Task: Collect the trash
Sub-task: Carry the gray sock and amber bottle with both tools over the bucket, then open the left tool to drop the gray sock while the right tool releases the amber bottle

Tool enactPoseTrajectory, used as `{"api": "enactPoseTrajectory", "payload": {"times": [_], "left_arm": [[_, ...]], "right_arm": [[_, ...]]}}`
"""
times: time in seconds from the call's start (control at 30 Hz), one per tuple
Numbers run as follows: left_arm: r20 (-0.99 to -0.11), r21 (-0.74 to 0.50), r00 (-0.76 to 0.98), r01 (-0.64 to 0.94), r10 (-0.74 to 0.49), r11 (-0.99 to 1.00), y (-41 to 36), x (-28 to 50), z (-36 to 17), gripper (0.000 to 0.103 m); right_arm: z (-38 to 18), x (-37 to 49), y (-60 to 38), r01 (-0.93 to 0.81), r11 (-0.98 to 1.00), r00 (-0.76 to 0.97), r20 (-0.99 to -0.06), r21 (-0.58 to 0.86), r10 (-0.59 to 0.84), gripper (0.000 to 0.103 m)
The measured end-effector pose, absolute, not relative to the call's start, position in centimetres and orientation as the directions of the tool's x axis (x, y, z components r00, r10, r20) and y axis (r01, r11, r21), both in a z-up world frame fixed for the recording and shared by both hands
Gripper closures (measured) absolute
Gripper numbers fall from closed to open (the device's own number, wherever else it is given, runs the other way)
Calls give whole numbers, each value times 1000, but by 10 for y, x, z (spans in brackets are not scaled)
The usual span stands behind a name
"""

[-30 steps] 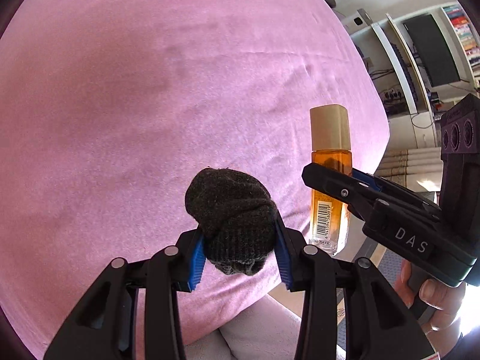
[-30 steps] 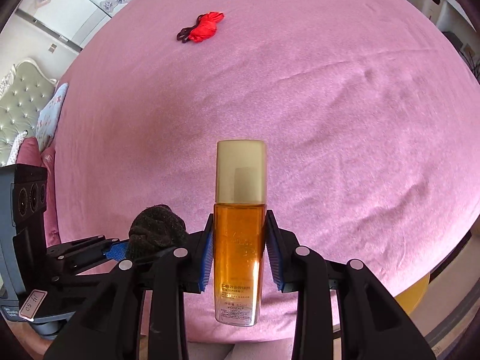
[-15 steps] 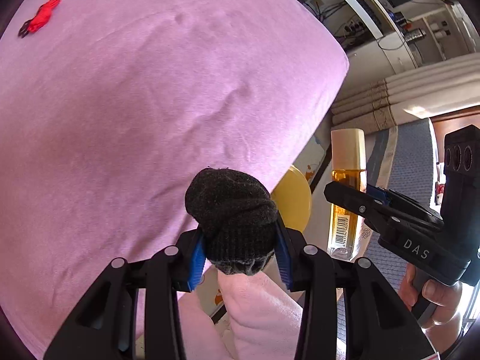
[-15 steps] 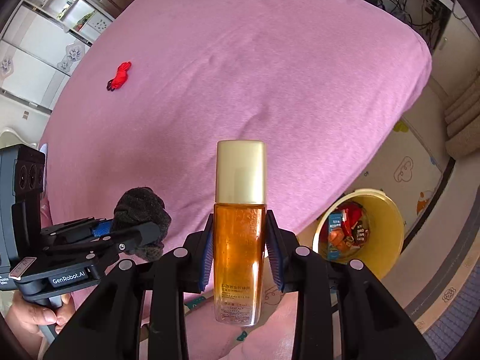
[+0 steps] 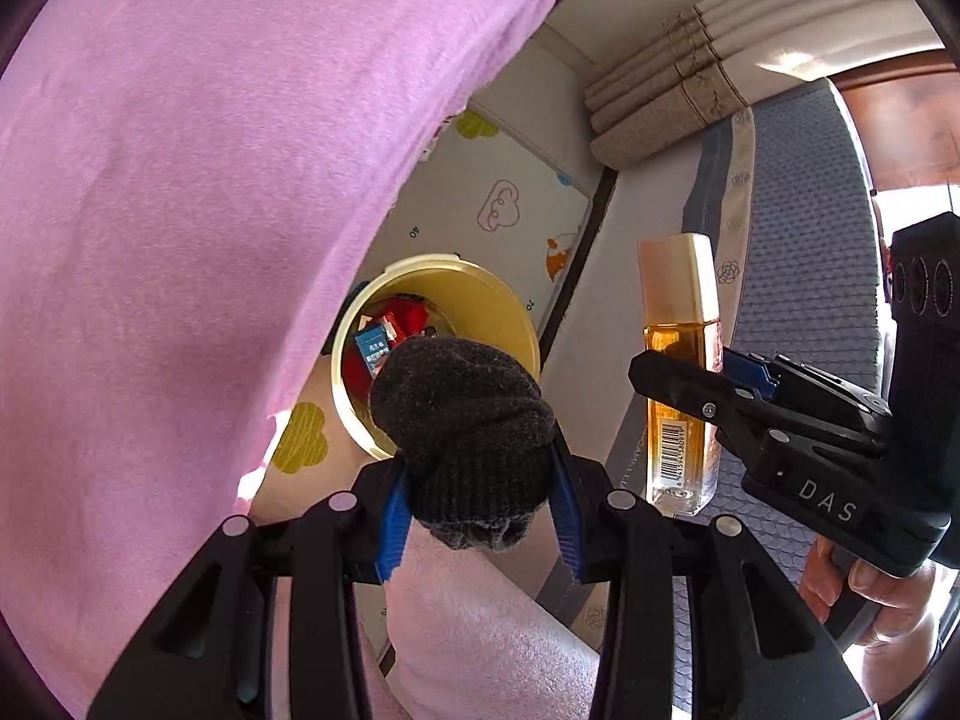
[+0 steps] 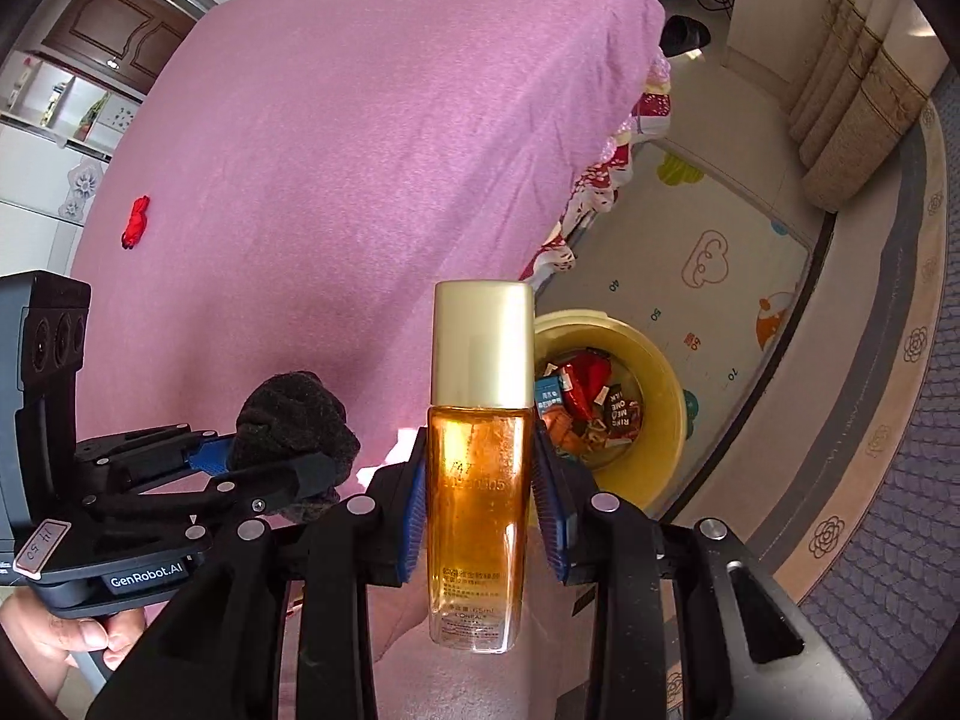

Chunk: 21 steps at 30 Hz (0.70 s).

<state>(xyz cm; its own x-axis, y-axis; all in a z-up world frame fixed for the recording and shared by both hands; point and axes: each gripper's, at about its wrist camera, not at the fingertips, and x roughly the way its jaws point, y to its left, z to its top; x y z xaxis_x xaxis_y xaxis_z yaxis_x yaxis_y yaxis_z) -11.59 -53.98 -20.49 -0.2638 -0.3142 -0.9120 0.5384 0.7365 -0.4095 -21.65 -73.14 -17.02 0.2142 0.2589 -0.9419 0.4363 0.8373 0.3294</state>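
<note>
Bright daylight, sharp focus, heavy fisheye bending, dark corner vignette.

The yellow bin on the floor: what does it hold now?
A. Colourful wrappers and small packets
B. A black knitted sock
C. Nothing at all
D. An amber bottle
A: the yellow bin already holds red, blue and orange wrappers, while sock and bottle sit between the jaws.

Bin (image 6: 663,414) on floor mat (image 6: 738,276), beside bed (image 6: 360,150)
</note>
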Motion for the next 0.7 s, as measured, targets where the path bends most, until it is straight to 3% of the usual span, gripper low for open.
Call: {"api": "enactPoseTrajectory", "payload": {"times": [0.27,0.33,0.37,0.4,0.7], "left_arm": [[-899,-428,-340,556,-274,713,-578,-136,-235,59],[-895,-428,-361,540,-260,725,-582,-137,-244,46],[-901,-413,-359,534,-244,738,-584,-136,-248,30],[-915,-379,-337,535,-220,755,-586,-135,-251,22],[-925,-353,-313,497,-215,793,-595,-124,-256,22]], "right_arm": [[-200,-245,-753,481,793,196,-928,373,318,72],[-207,-248,-756,501,785,179,-931,364,317,71],[-210,-249,-759,511,782,163,-933,357,320,67],[-213,-250,-761,517,779,156,-933,356,323,62],[-214,-252,-771,512,793,153,-944,328,292,62]]}}
